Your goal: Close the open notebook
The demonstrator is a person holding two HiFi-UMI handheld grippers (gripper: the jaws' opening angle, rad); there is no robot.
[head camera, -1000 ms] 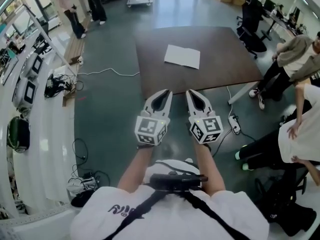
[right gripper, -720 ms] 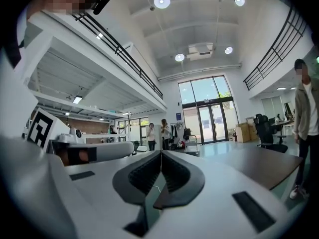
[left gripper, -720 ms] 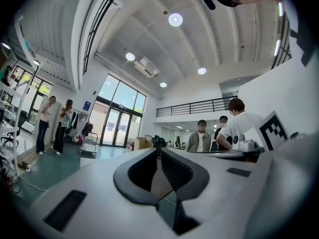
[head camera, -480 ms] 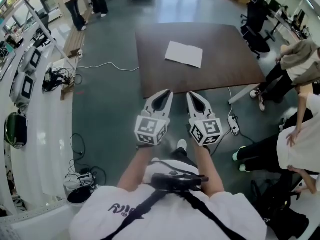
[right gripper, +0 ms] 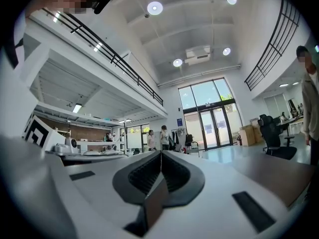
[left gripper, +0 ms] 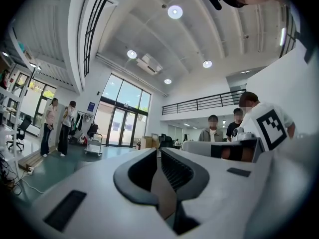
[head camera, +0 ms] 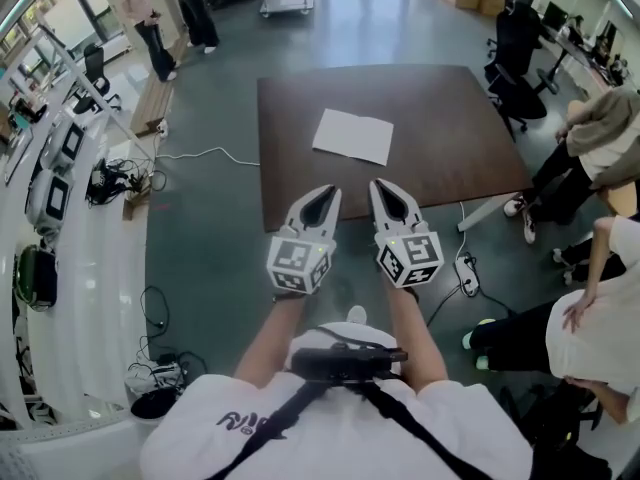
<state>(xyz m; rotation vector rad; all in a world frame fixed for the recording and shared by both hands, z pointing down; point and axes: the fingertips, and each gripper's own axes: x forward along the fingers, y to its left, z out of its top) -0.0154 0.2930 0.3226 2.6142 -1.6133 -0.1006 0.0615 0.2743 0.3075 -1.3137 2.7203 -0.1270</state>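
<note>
The open notebook (head camera: 352, 135) lies flat with white pages up, near the middle of a dark brown table (head camera: 300, 183). My left gripper (head camera: 326, 194) and right gripper (head camera: 381, 187) are held side by side in the air at the table's near edge, short of the notebook. Both point level toward it. Each has its jaws shut tip to tip with nothing between them. In the left gripper view the left gripper (left gripper: 158, 150) shows closed jaws against the hall. The right gripper (right gripper: 160, 152) looks the same in the right gripper view, with the tabletop (right gripper: 279, 176) at lower right.
Black office chairs (head camera: 515, 63) stand past the table's right side. People (head camera: 600, 138) sit or stand at the right, close to the table corner. A power strip (head camera: 467, 267) and cables lie on the floor near my right. White desks (head camera: 60, 218) line the left.
I have walked toward the table. It and the notebook now sit closer and lower in the head view, and both grippers have come up to the table's near edge, still shut.
</note>
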